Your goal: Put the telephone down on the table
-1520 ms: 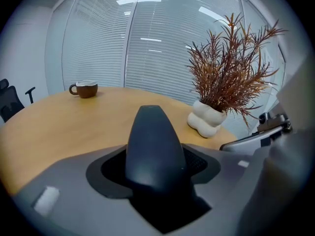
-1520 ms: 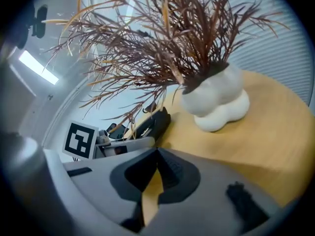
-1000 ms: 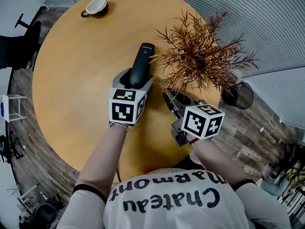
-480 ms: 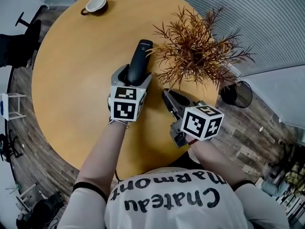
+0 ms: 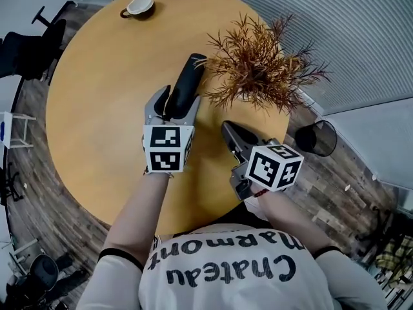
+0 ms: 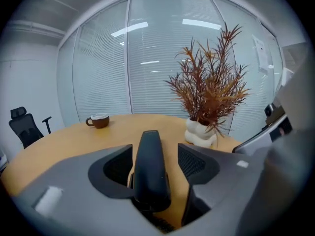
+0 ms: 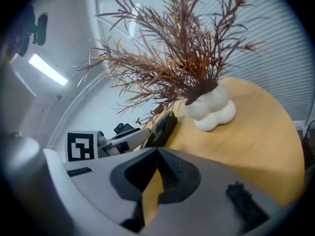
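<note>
1. State: telephone sits between the jaws of the left tool, with a gap on both sides and no pad contact visible. Jaws are closing. Right tool is closed and empty, parked beside the plant.
2. Location: the telephone is over the surface, its far end pointing at the plant. Can't tell if it lies fully flat.
3. Risk: if the jaws close further, the pads would likely re-clamp the handset. Any pull-back would then drag it instead of leaving it down.
4. Risk: the handset's rear end sits deep in the tool throat, so it may snag and skid or tilt on withdrawal.
5. Risk: the far end is near the fronds and the white vase. A forward nudge could brush them or knock the vase.
6. Risk: the right tool is near the vase too, so a careless swing could hit it.
7. Count: 1 telephone, 2 tools, 1 plant in 1 vase, 1 cup, 1 surface.
</note>
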Demonstrator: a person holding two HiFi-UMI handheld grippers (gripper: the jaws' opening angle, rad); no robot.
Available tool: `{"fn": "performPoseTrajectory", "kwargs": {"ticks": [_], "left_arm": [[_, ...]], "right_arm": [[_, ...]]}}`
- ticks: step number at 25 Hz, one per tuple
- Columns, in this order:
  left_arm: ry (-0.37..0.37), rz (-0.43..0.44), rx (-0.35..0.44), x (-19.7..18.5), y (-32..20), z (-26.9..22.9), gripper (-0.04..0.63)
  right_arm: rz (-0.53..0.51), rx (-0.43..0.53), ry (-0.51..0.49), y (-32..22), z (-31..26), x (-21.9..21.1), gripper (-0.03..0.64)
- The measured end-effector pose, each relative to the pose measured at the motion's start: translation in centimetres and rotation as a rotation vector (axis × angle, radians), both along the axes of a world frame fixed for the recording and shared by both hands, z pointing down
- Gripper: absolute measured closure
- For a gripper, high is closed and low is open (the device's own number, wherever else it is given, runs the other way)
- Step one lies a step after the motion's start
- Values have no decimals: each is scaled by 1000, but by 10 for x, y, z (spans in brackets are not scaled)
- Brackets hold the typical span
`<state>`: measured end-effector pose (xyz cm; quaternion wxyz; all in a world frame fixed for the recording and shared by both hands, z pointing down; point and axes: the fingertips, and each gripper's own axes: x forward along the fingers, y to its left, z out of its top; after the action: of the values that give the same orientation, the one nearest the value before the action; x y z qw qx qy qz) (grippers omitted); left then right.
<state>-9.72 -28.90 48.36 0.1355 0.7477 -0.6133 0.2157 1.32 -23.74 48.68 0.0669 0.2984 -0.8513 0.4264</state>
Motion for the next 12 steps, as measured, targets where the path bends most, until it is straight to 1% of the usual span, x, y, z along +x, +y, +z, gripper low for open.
{"fn": "performPoseTrajectory", "kwargs": {"ticks": [6, 8, 9, 10, 12], "left_arm": [[20, -67, 83, 8, 18, -42, 398], [23, -100, 110, 12, 30, -55, 463], [41, -115, 126, 14, 37, -62, 477], [72, -127, 142, 15, 44, -70, 477], [151, -134, 165, 19, 58, -87, 479]], "right_arm": [[-77, 52, -8, 4, -23, 1, 603], [-106, 70, 0, 7, -30, 2, 603], [-121, 83, 3, 9, -35, 1, 603], [-137, 98, 4, 12, -42, -1, 603], [-167, 134, 10, 18, -58, -6, 603]]}}
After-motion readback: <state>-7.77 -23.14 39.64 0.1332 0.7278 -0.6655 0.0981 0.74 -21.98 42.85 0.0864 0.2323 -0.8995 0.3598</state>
